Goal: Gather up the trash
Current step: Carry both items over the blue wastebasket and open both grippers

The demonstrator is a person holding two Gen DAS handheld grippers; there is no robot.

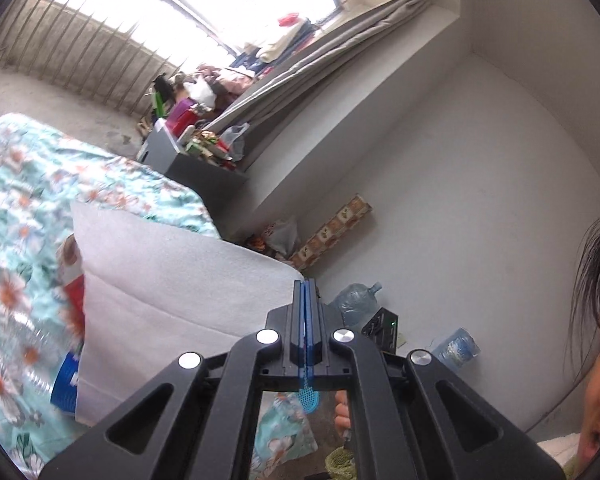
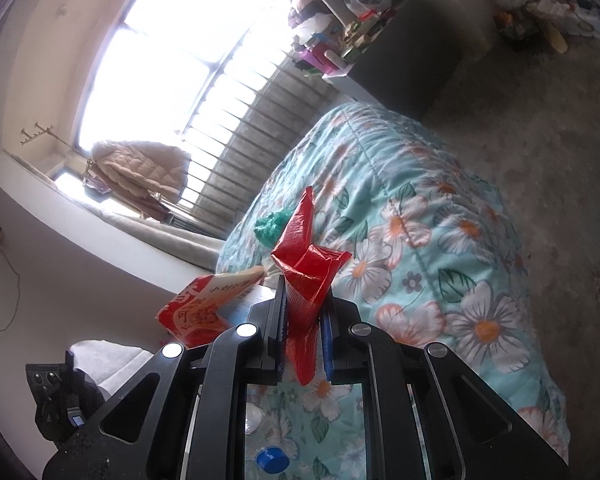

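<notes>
The right gripper point(image 2: 305, 304) clamps a red wrapper point(image 2: 306, 264) above the floral quilt point(image 2: 440, 264). Just left lies a red-and-white packet point(image 2: 204, 308), farther off a green wad point(image 2: 272, 226). The left gripper point(image 1: 307, 292) is clenched empty, beside a white pillow point(image 1: 172, 280).

just ahead of the left gripper point(image 1: 307, 286) a white pillow point(image 1: 172, 288) blocks the way to the bed point(image 1: 24, 184); the wall side right of it lies open. beyond the right gripper point(image 2: 303, 280), the floral quilt point(image 2: 420, 216) is mostly bare, apart from a green wad point(image 2: 271, 227).

Black left gripper point(image 1: 306, 292), blue fingertip pads, silver pivot bolts, right gripper point(image 2: 304, 300) alike
</notes>
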